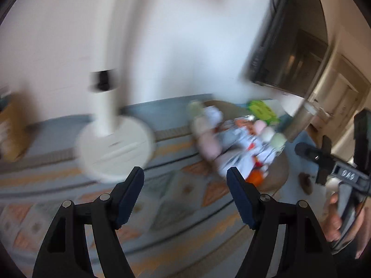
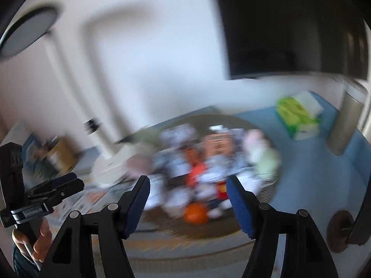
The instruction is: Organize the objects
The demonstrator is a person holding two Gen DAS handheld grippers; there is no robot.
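- Wall (image 1: 180,46) – smooth, pale and flat, filling the upper half of both views; everything is smeared by motion blur.
- Screen (image 2: 289,30) – a dark, glossy rectangle mounted on the wall at upper right.
- Rug (image 1: 69,199) – flat woven textile with orange and grey diamond and zigzag bands, spread over a blue floor (image 2: 308,162).
- Fan (image 1: 111,143) – a cream plastic column rising from a round, flat disc base that sits on the rug's far edge, left of the heap.
- Basket (image 2: 266,185) – a low round tray of tan woven fibre on the rug; the heap lies in it.
- Toys (image 2: 208,162) – the task's things, a soft jumbled heap of white, pink, pale green and orange plush shapes, too blurred to tell apart, piled straight ahead of the right gripper and ahead-right of the left one.
- Box (image 2: 299,115) – a lime-green and white carton on the blue floor, behind the basket to the right.
- Left gripper (image 1: 185,173) – black hard plastic arms with blue ribbed pads; the tongs stand spread with nothing between them, held above the rug.
- Right gripper (image 2: 188,183) – same build; tongs spread and empty, apart from the heap.
- Ball (image 2: 196,213) – a smooth orange sphere at the heap's near edge.
- Hand (image 2: 43,236) – fingers wrapped round the left gripper's handle.
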